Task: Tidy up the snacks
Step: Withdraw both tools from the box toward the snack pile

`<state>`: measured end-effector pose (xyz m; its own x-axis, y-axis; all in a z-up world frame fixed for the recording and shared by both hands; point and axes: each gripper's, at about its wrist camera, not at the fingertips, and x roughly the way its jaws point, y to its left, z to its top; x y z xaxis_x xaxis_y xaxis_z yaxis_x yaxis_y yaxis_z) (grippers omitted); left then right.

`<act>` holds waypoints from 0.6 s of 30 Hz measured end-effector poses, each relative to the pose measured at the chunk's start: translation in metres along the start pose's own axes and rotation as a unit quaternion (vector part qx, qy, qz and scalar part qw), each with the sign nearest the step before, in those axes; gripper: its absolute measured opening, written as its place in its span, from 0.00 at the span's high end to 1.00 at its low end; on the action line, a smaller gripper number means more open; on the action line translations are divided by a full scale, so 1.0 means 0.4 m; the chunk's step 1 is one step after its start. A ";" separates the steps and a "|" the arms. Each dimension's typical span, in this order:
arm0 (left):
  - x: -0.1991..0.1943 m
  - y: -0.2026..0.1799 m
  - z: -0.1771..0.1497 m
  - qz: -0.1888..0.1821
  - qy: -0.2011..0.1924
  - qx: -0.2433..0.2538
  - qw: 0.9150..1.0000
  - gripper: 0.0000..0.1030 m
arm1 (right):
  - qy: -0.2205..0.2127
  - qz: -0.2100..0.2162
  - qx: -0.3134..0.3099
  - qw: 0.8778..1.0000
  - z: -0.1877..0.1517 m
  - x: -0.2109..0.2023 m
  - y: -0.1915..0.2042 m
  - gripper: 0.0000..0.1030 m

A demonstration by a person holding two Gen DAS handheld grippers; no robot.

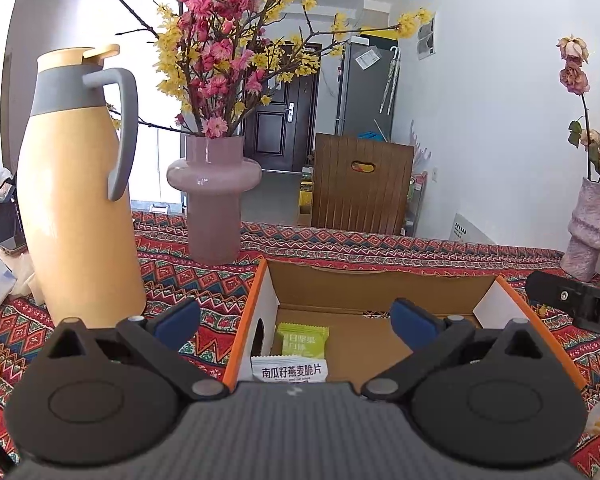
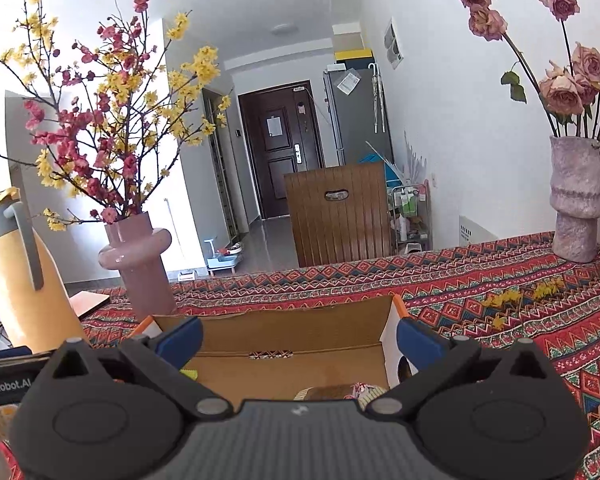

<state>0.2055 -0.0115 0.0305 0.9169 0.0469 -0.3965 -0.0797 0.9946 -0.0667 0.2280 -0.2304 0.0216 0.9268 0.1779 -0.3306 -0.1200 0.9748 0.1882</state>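
Left tongs [image 1: 296,320] and right tongs [image 2: 298,344] both spread wide, empty, over the open box [image 1: 380,280]; green packet [image 1: 303,340] and white packet [image 1: 289,370] lie inside, apparently sorted there.

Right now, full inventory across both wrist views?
cardboard box: 1, brown with orange edges, open, on the tablecloth ahead of both tongs
green snack packet: 1, inside the box, left part
white snack packet: 1, inside the box, nearest edge
thermos jug: 1, yellow with grey handle, left of the box
smooth vase: 1, pink, holds pink and yellow blossom branches, behind the box
rough vase: 1, mauve, holds faded roses, far right
tablecloth: 1, red patterned
left tongs: open, empty
right tongs: open, empty
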 end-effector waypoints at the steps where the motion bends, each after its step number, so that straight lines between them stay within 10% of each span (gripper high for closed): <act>1: -0.007 -0.002 0.001 0.000 -0.001 0.001 1.000 0.00 | -0.001 -0.001 -0.002 1.000 0.002 -0.007 0.003 0.00; 18: -0.133 0.008 -0.028 0.003 0.000 0.013 1.000 0.00 | -0.001 -0.003 -0.002 1.000 -0.014 -0.139 -0.004 0.00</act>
<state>0.1520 -0.0117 0.0412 0.9166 0.0529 -0.3962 -0.0749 0.9964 -0.0404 0.1748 -0.2411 0.0346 0.9281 0.1711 -0.3306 -0.1151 0.9765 0.1821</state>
